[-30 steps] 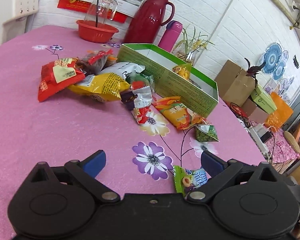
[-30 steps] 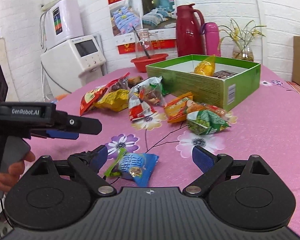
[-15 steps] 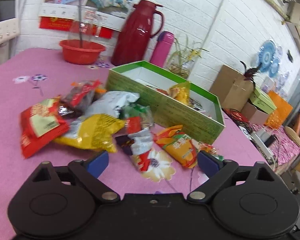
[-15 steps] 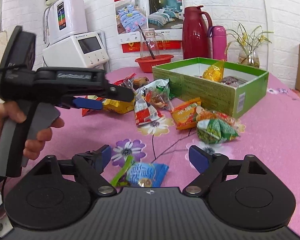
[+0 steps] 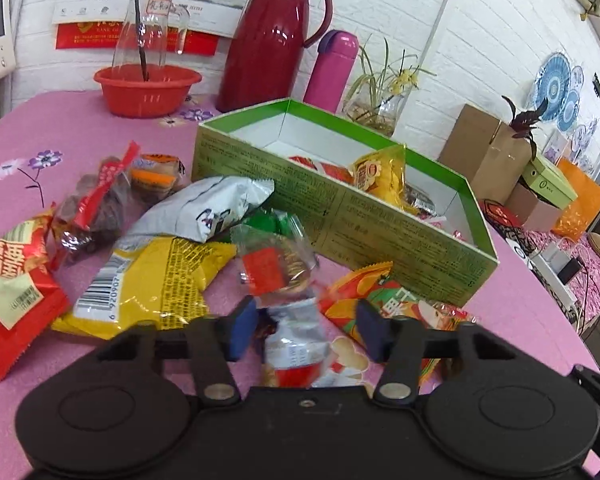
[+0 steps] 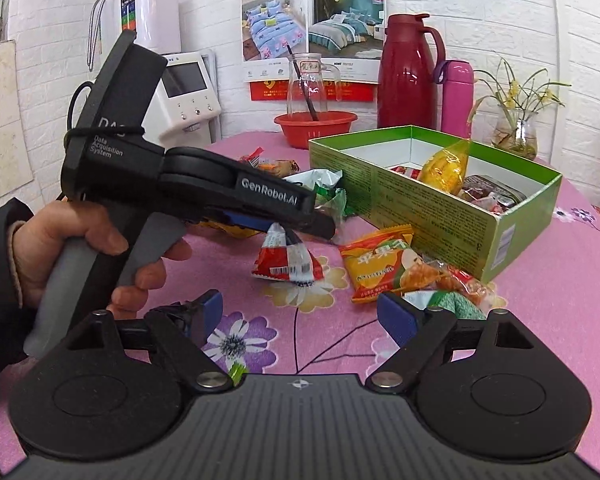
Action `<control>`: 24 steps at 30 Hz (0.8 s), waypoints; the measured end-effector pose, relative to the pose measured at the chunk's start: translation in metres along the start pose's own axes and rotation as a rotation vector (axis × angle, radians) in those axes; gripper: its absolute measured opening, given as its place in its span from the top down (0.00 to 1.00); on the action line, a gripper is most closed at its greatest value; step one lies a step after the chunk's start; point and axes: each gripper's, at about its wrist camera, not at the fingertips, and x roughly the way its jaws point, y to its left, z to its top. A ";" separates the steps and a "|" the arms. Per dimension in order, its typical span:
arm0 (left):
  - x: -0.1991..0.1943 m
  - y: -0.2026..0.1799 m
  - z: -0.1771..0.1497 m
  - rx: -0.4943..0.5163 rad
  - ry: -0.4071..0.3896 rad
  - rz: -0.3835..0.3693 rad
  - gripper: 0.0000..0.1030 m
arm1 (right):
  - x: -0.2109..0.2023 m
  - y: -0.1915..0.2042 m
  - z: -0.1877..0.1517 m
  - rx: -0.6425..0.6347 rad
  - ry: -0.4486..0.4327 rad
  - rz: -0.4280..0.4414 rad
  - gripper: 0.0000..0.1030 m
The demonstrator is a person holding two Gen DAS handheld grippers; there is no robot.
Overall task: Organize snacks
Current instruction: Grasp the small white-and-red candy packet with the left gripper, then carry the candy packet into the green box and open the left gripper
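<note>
The left gripper (image 5: 304,330) is closing on the little red-and-silver snack pack (image 5: 294,346) between its fingers, not yet squeezing, so it may be slipping out, while the right gripper (image 6: 298,316) is staying wide apart, far from the green box (image 6: 452,216).

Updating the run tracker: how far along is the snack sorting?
Early. Done: yellow packet and a few others sit in the green box. In hand: left gripper jaws have just been closing around a red-white packet, pads not yet pressing. Left: the pile beside the box; right gripper open, empty.
</note>
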 end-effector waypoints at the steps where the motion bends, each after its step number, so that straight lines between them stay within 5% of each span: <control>1: 0.001 0.002 -0.002 -0.002 0.014 -0.009 0.54 | 0.003 0.001 0.001 -0.012 0.007 0.002 0.00; 6: -0.013 0.008 -0.015 -0.055 0.043 -0.094 0.53 | 0.012 0.006 0.003 -0.081 0.028 0.032 0.00; 10: -0.027 0.013 -0.023 -0.107 0.041 -0.132 0.20 | 0.024 0.007 0.008 -0.127 0.044 0.056 0.00; 21: -0.027 0.018 -0.032 -0.139 0.069 -0.158 0.20 | 0.050 0.005 0.010 -0.119 0.136 0.115 0.09; 24: -0.025 0.012 -0.034 -0.110 0.072 -0.155 0.33 | 0.051 0.006 0.008 -0.104 0.134 0.118 0.19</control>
